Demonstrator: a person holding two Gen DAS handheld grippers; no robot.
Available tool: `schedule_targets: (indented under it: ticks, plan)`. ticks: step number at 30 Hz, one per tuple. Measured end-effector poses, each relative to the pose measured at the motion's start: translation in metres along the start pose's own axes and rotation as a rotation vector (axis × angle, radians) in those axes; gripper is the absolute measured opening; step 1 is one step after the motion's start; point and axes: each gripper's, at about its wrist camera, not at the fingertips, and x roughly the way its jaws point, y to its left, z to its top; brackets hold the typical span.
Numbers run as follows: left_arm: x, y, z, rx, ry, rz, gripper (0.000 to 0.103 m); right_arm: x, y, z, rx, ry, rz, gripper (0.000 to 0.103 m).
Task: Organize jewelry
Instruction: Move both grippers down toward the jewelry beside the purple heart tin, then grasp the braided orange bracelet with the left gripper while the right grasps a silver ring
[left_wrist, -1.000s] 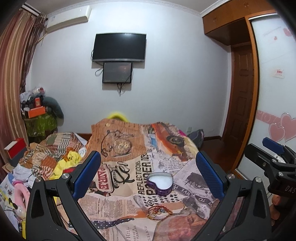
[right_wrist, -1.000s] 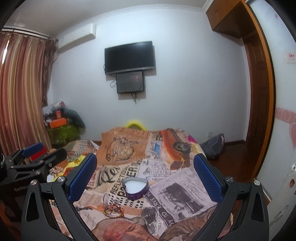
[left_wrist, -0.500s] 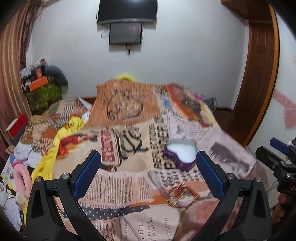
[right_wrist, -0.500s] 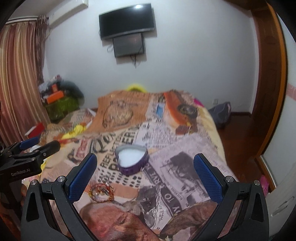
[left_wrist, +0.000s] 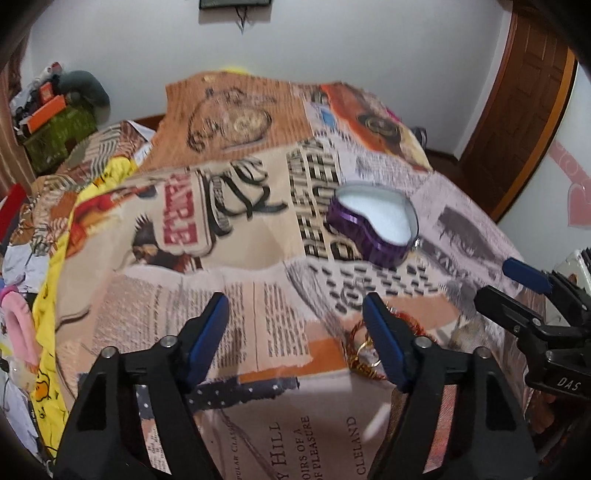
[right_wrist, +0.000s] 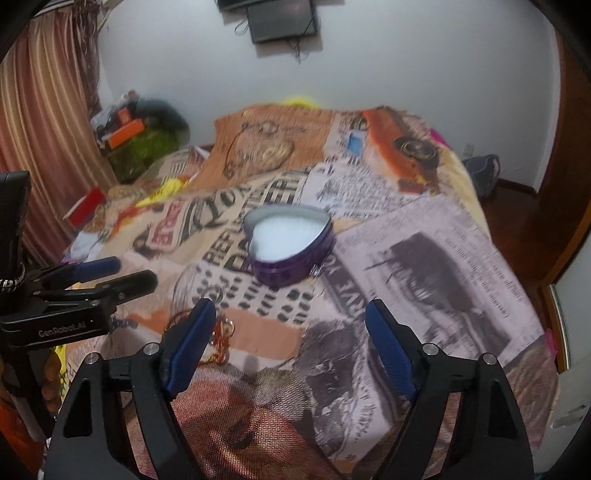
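Note:
A purple heart-shaped tin with a white lining stands open on the printed bedspread; it also shows in the right wrist view. A tangle of gold and red jewelry lies in front of it, partly hidden behind my left gripper's right finger; in the right wrist view the jewelry sits beside the left finger. My left gripper is open and empty above the bedspread. My right gripper is open and empty, also seen at the right of the left wrist view.
Yellow clothes and a pink item are heaped along the bed's left side. A cluttered green stand is by the curtain. A wooden door and a dark bag are at the right.
Both grippers have tilted down and moved closer to the bed. The tin and jewelry now appear larger and nearer. Both jaws look narrower than before but remain open.

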Motion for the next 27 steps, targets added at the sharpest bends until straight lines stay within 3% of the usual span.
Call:
schedule_targets:
  ticks: [9,13,20,27]
  plan:
    - [0.017,-0.009,-0.013,0.030,0.094,-0.049,0.058,0.013,-0.001,-0.002,-0.006,0.047,0.022,0.079]
    - [0.023,-0.009,-0.015,0.027,0.110,-0.046,0.045,0.015,-0.002,-0.002,-0.003,0.052,0.022,0.080]
    - [0.025,-0.019,-0.018,0.112,0.092,-0.035,0.036,0.018,0.001,-0.002,-0.013,0.062,0.022,0.080]
    - [0.027,-0.024,-0.022,0.173,0.060,-0.001,0.014,0.022,0.005,-0.003,-0.029,0.074,0.013,0.080]
